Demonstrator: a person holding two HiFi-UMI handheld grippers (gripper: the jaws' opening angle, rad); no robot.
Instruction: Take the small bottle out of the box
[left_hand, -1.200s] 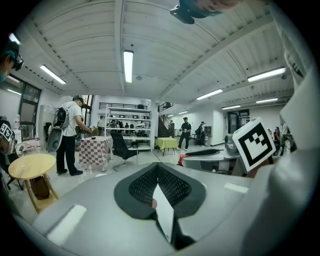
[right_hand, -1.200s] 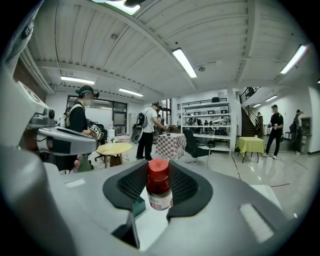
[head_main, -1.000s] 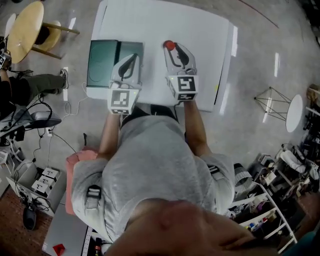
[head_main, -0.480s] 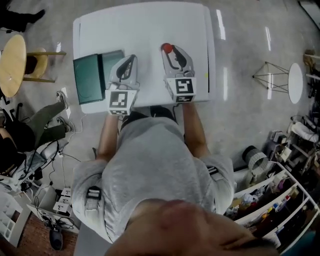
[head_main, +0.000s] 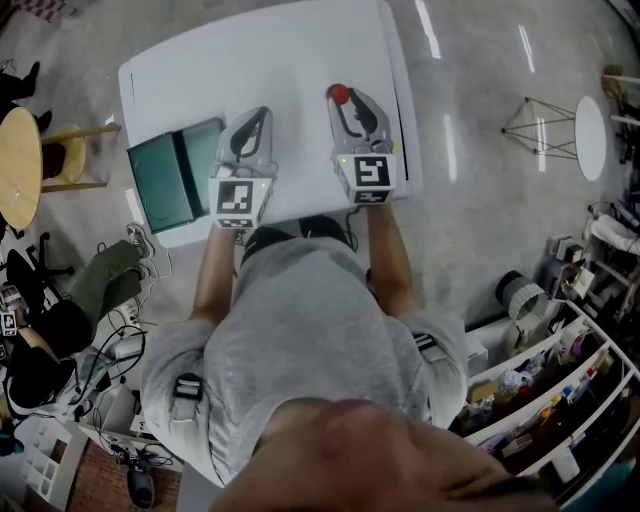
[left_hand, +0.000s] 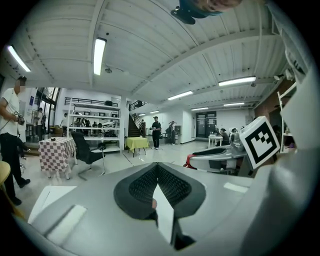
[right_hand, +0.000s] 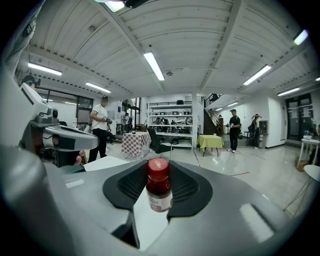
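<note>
A small bottle (right_hand: 159, 186) with a red cap and dark red body stands upright between the jaws of my right gripper (right_hand: 159, 192), which is shut on it. From the head view the bottle's cap (head_main: 339, 93) shows at the tip of my right gripper (head_main: 342, 100), over the white table (head_main: 250, 60). The dark green box (head_main: 178, 175) lies open at the table's left edge, left of my left gripper (head_main: 262, 114). My left gripper (left_hand: 156, 166) has its jaws closed together with nothing between them.
A round wooden stool (head_main: 18, 165) and a seated person's legs (head_main: 105, 275) are left of the table. A wire stand (head_main: 530, 125), a small white round table (head_main: 590, 135) and stocked shelves (head_main: 560, 390) lie to the right.
The table and box have swung round in the head view as the camera turned. Both grippers keep their pose side by side, and the bottle stays in the right one.
</note>
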